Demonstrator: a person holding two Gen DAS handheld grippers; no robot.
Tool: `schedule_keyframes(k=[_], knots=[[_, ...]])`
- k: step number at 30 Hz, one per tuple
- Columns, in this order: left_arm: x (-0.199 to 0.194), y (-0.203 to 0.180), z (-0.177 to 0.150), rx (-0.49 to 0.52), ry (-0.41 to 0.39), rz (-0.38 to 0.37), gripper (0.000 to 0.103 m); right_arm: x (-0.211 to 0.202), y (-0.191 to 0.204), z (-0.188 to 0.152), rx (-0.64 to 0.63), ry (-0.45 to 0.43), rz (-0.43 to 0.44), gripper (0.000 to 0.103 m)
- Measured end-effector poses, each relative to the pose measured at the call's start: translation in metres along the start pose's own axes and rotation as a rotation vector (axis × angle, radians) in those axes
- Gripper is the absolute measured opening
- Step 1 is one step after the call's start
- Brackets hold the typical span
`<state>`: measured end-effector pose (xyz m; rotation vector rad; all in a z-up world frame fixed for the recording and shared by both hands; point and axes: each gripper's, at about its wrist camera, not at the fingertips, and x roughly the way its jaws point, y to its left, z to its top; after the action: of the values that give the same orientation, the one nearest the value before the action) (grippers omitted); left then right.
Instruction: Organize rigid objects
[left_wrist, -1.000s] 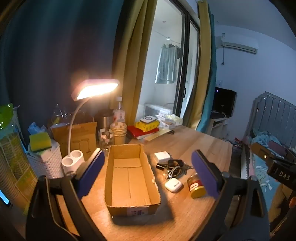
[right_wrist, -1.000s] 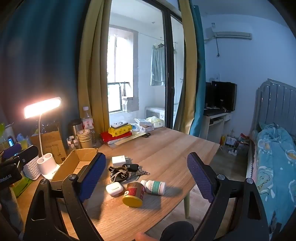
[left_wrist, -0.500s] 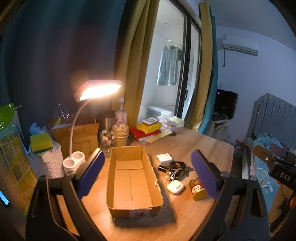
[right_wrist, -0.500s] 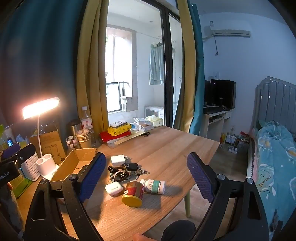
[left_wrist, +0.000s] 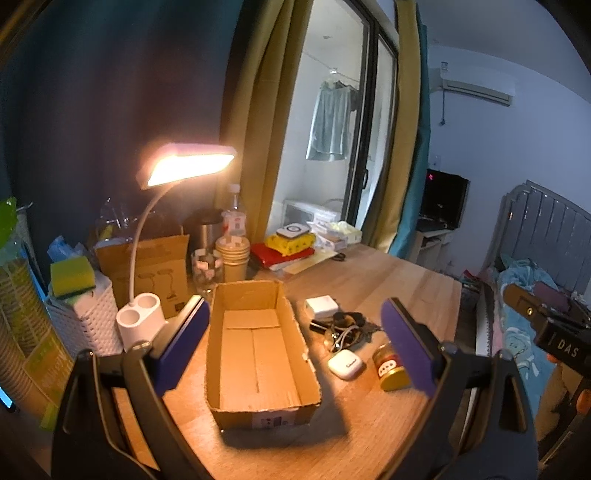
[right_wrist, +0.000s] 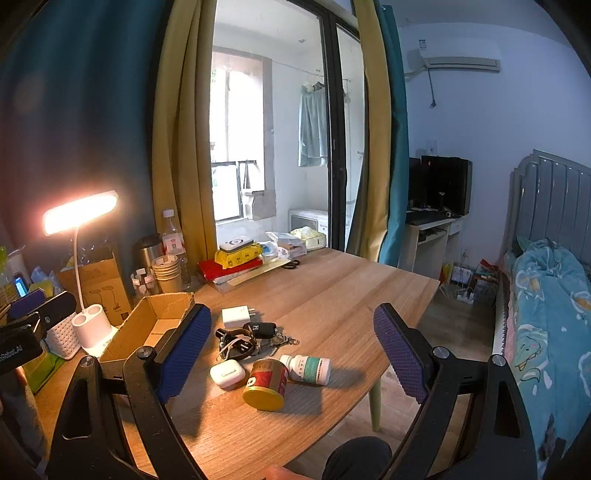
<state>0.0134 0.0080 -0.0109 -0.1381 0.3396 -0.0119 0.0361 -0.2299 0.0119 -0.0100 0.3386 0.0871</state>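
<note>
An empty cardboard box (left_wrist: 258, 354) lies open on the wooden table (left_wrist: 369, 424), between the blue pads of my left gripper (left_wrist: 295, 343), which is open and held above it. To the box's right sit a white charger (left_wrist: 321, 305), a bunch of keys and cable (left_wrist: 343, 328), a white earbud case (left_wrist: 345, 364) and a red can with a gold lid (left_wrist: 391, 369). My right gripper (right_wrist: 291, 354) is open above the same cluster: red can (right_wrist: 266, 384), white pill bottle (right_wrist: 308, 368), earbud case (right_wrist: 227, 373), keys (right_wrist: 255, 338), charger (right_wrist: 238, 315), box (right_wrist: 147, 328).
A lit white desk lamp (left_wrist: 147, 314) stands left of the box beside a white basket (left_wrist: 85, 317) with a sponge. Paper cups (left_wrist: 232, 258), a jar, a bottle and stacked books (left_wrist: 284, 251) line the back. The table's right edge drops toward a bed (right_wrist: 546, 314).
The left wrist view has drifted slightly, so the box and small objects sit a little further right and lower in the frame. The right wrist view barely changed; both grippers stay open.
</note>
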Motion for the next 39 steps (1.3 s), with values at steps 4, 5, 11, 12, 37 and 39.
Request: schedule_keyframes(k=[4, 5, 11, 12, 37, 39], knots=[[0.002, 0.0, -0.001, 0.0, 0.012, -0.008, 0.094, 0.0, 0.0, 0.0, -0.001, 0.001, 0.0, 0.092], [0.004, -0.001, -0.001, 0.003, 0.02, -0.008, 0.094, 0.0, 0.0, 0.0, -0.002, 0.0, 0.0, 0.092], [-0.002, -0.004, 0.0, 0.011, -0.012, -0.004, 0.094, 0.0, 0.0, 0.001, 0.0, 0.002, 0.001, 0.092], [-0.003, -0.003, 0.001, 0.012, -0.016, -0.005, 0.094, 0.0, 0.001, 0.001, -0.001, 0.002, 0.001, 0.092], [-0.012, -0.001, 0.007, 0.019, -0.054, 0.013, 0.094, 0.001, -0.001, -0.008, -0.007, 0.02, 0.004, 0.092], [-0.012, -0.001, 0.006, 0.019, -0.055, 0.014, 0.094, 0.001, -0.001, -0.008, -0.008, 0.02, 0.003, 0.092]])
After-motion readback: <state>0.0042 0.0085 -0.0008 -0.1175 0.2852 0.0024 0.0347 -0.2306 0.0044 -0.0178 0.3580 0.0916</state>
